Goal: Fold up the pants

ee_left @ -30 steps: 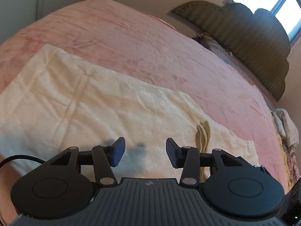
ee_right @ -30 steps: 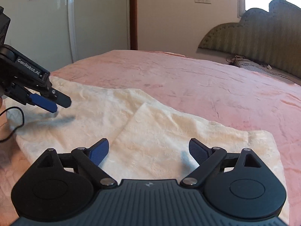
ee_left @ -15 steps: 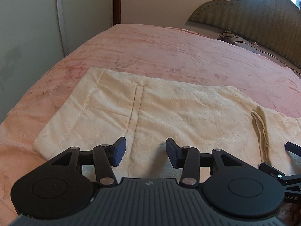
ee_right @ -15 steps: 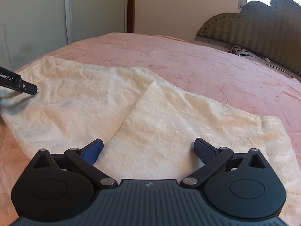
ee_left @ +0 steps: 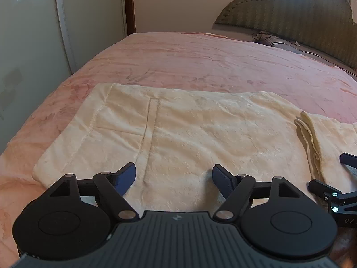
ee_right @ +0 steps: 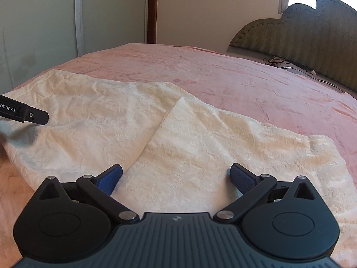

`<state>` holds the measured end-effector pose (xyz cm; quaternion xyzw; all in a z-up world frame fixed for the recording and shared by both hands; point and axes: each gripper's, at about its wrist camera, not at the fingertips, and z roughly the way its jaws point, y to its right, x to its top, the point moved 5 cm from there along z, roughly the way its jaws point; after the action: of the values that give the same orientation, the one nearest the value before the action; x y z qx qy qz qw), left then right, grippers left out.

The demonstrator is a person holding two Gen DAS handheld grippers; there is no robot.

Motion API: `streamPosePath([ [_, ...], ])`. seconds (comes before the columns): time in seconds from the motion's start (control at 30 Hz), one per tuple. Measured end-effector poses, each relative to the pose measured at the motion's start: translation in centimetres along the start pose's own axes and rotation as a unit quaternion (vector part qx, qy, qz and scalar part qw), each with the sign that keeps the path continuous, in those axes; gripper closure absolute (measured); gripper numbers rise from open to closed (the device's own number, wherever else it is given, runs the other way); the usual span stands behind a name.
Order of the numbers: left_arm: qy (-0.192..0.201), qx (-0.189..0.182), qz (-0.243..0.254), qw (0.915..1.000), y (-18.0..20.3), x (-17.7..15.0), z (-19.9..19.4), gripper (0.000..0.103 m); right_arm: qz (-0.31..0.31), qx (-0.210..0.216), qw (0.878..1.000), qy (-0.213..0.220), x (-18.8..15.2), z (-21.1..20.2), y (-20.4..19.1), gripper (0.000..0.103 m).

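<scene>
Cream pants lie flat on the pink bedspread, spread out just beyond my fingers in both views. My left gripper is opening: a second ago its fingers stood narrow, and now the blue pads are clearly further apart, with cloth under the gap but nothing pinched. Since that earlier frame this view has also levelled out, so the waistband end with its vertical seam now sits ahead of the left finger. My right gripper has its fingers spread wide, a little wider than before, over the folded-over leg whose diagonal edge runs up from its left pad. It grips nothing. Beyond that left pad I see the other gripper's black fingertip.
</scene>
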<state>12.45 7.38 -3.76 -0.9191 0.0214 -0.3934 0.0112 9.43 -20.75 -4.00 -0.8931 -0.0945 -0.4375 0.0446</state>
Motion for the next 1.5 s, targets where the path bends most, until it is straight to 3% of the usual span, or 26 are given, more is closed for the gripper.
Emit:
streamPosePath([
  [0.13,0.006,0.005,0.001,1.0,0.1,-0.2,0.1,0.012,0.002,0.001,1.0,-0.001,0.0,0.0,0.1,0.0],
  [0.5,0.021,0.01,0.008,0.9997,0.6,-0.8,0.7,0.001,0.0,-0.001,1.0,-0.001,0.0,0.1,0.0,0.0],
  [1.13,0.043,0.036,0.029,0.998,1.4,-1.5,0.8,0.002,0.003,0.001,1.0,-0.001,0.1,0.0,0.0,0.0],
  [1.2,0.034,0.015,0.014,0.9992,1.4,-0.8,0.0,0.006,0.011,-0.011,1.0,0.001,0.1,-0.6,0.0,0.0],
  [1.33,0.036,-0.074,-0.011,0.9965,3.7,1.1,-2.0,0.004,-0.028,-0.055,0.996,0.065,0.2,-5.4,0.2,0.0],
  [1.43,0.041,-0.117,0.034,0.9917,7.9,2.2,-3.2,0.004,-0.052,-0.115,0.987,0.103,-0.3,-9.6,2.5,0.0],
  [1.5,0.055,-0.133,0.07,0.987,10.9,2.5,-4.0,0.004,-0.039,-0.144,0.984,0.096,-1.0,-11.8,5.0,0.0],
])
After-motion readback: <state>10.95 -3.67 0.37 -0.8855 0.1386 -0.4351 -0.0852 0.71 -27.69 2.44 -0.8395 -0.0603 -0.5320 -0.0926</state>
